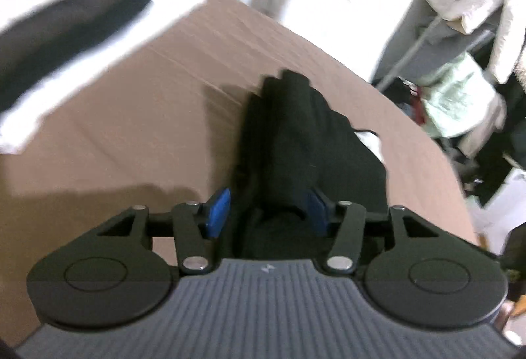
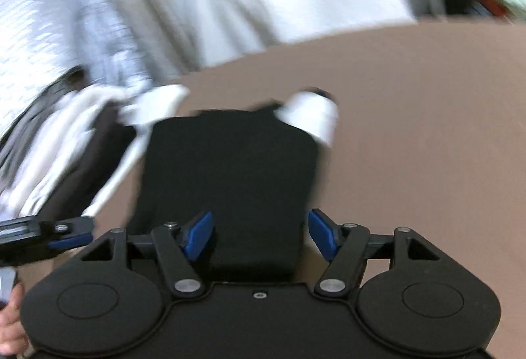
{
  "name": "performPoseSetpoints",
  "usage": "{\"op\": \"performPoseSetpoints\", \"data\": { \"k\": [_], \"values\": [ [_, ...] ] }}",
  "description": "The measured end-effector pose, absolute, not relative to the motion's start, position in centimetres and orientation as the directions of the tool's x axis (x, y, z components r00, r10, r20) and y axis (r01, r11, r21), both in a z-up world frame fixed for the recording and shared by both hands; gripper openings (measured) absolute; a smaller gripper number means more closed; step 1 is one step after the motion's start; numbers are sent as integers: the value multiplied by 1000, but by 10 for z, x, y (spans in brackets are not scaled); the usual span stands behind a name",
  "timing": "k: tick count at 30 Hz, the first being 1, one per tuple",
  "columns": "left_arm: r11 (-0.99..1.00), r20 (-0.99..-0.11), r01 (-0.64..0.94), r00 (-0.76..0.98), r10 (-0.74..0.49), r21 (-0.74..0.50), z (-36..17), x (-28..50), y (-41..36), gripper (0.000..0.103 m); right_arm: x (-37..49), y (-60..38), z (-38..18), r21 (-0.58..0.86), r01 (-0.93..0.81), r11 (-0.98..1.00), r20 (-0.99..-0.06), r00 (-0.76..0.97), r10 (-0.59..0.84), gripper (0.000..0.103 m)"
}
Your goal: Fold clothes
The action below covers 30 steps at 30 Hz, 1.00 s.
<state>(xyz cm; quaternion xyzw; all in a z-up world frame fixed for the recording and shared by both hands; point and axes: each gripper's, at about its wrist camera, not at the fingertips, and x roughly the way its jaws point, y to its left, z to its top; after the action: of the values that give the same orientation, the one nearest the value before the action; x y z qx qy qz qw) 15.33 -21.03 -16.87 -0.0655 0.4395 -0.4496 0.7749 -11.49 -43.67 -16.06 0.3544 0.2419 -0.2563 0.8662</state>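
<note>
The folded black fabric garment (image 2: 227, 181) lies on the flat brown tabletop (image 2: 427, 145), a soft, limp bundle with a white fabric piece (image 2: 315, 115) poking out at its 1 o'clock corner. From the right wrist view it looks like a neat rectangle; from the left wrist view its layered edge (image 1: 296, 135) stands in ridges, so it is several plies thick.

The left gripper (image 1: 268, 209) has its blue pads (image 1: 218, 211) spread, the near end of the cloth sitting between them. The 2 pads look parted from the fabric, though the right-hand one is half hidden by cloth. The right gripper (image 2: 259, 232) is likewise released, jaws wide, straddling the bundle's near edge without pinching it.

I would judge the cloth light and floppy, not slippery, likely to sag and unfold if lifted by 1 ply. Best taken at the thick folded edge, all layers together. A stack of white and dark clothes (image 2: 65, 142) sits at 10 o'clock.
</note>
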Motion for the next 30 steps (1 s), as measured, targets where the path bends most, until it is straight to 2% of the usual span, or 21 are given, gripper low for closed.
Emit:
{"op": "performPoseSetpoints", "data": {
  "k": [2,4,5,8,11,14,16,17,19,21,22,24,25,26,27,29,30],
  "values": [
    [605,-647,642,215,-731,-471,-179,162,-221,55,-131,-449,-181,640,577,507,-574,798,-184,70],
    [638,-673,633,240,-700,-439,-189,172,-231,57,-130,-458,-196,718,531,449,-550,829,-101,70],
    [634,-677,632,224,-701,-447,-193,177,-233,62,-129,-462,-203,750,510,421,-537,841,-65,70],
    [620,-684,597,156,-713,-510,-208,188,-238,66,-113,-465,-211,760,476,442,-513,858,-41,71],
    [578,-661,566,74,-747,-589,-220,196,-236,69,-86,-464,-216,754,441,487,-508,861,8,82],
    [510,-613,532,-20,-790,-676,-229,200,-235,69,-80,-459,-216,754,373,541,-502,858,108,83],
    [464,-577,507,-82,-813,-726,-234,199,-238,61,-76,-461,-223,821,290,491,-452,856,251,83],
    [464,-575,504,-82,-814,-728,-235,197,-240,51,-75,-461,-227,852,268,450,-421,861,285,83],
    [497,-611,567,-15,-791,-657,-226,191,-243,41,-74,-457,-226,853,263,451,-420,859,294,81],
    [517,-613,601,56,-788,-610,-215,189,-241,38,-73,-455,-222,845,275,459,-436,852,292,62],
    [525,-607,608,88,-790,-596,-209,188,-238,38,-75,-454,-222,864,270,424,-417,857,303,48],
    [532,-611,612,99,-786,-585,-200,188,-234,40,-79,-453,-223,911,242,334,-355,872,336,28],
    [552,-638,625,110,-762,-552,-198,185,-234,43,-80,-450,-220,924,217,315,-328,873,360,27],
    [575,-669,640,124,-733,-511,-196,182,-234,45,-80,-447,-218,932,192,307,-306,871,384,27],
    [616,-711,640,152,-687,-459,-194,176,-234,46,-78,-442,-214,919,194,344,-330,857,397,27],
    [685,-777,617,183,-603,-387,-192,165,-232,56,-74,-434,-206,858,231,459,-432,808,401,39],
    [690,-780,590,155,-606,-419,-193,161,-227,57,-74,-430,-204,815,258,519,-495,775,393,51]
  ]
}}
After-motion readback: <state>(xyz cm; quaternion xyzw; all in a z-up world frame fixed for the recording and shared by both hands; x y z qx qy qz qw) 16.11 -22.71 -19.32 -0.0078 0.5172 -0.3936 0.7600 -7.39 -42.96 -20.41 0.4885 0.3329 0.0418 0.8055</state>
